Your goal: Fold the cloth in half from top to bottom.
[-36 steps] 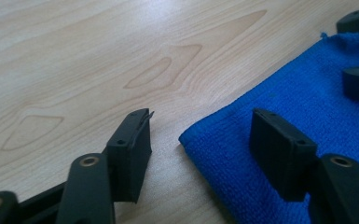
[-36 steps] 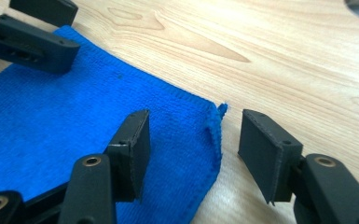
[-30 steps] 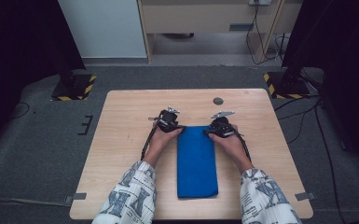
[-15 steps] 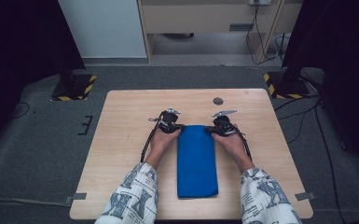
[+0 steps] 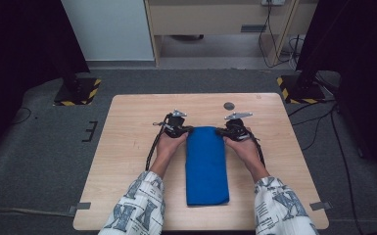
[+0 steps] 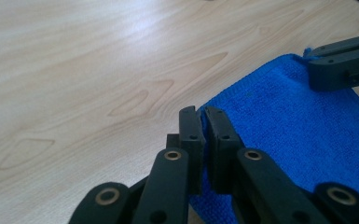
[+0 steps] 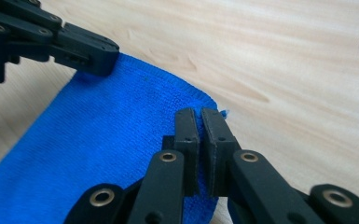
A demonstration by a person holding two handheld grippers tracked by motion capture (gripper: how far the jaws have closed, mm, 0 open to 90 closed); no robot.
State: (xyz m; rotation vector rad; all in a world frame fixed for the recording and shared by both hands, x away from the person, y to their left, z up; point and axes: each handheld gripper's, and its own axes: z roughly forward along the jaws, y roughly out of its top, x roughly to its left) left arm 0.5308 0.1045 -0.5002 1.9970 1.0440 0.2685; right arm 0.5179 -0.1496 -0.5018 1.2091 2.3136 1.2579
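Observation:
A folded blue towel point(image 5: 206, 164) lies lengthwise in the middle of the wooden table point(image 5: 127, 161). My left gripper point(image 5: 188, 129) is at its far left corner and my right gripper point(image 5: 221, 131) at its far right corner. In the left gripper view the jaws point(image 6: 201, 114) are shut, pinching the towel's point(image 6: 298, 126) edge, with the right gripper's tip point(image 6: 340, 60) on the opposite corner. In the right gripper view the jaws point(image 7: 199, 114) are shut on the towel's point(image 7: 88, 140) corner, and the left gripper point(image 7: 88, 58) grips the other corner.
A small dark round disc point(image 5: 229, 105) sits on the table just beyond the right gripper. Bare wood lies on both sides of the towel. Stands with striped bases point(image 5: 76, 90) point(image 5: 298, 88) and cables are on the floor past the table's far corners.

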